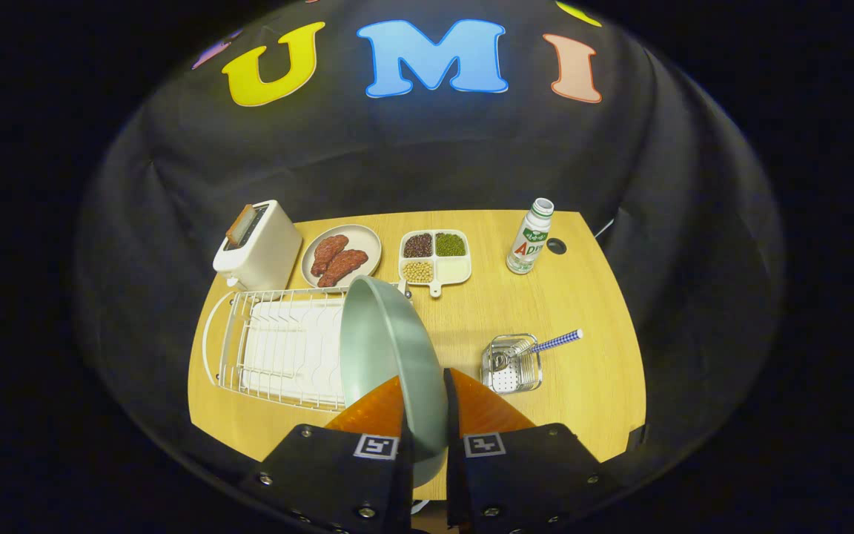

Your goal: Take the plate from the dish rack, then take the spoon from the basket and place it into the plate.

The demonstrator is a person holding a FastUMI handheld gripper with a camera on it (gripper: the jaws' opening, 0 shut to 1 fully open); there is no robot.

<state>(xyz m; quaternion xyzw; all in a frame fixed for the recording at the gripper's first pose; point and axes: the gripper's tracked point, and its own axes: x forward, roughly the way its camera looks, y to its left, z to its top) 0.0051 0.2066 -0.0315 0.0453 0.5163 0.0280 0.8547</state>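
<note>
Now gripper (425,404) clamps rim of pale green round plate (390,356), held on edge above white wire dish rack (279,348). Advice: keep grip firm, lower flat on wooden table (583,297) near clear plastic basket (512,363); blue-checked-handled spoon (553,343) seemingly inside.

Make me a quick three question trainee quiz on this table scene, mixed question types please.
1. True or false: the tool is shut on the green plate.
2. Where is the spoon? A) in the basket B) on the plate C) in the dish rack
3. Fill in: the bottle stands beyond the ____.

Key: 1 true; 2 A; 3 basket.
</note>
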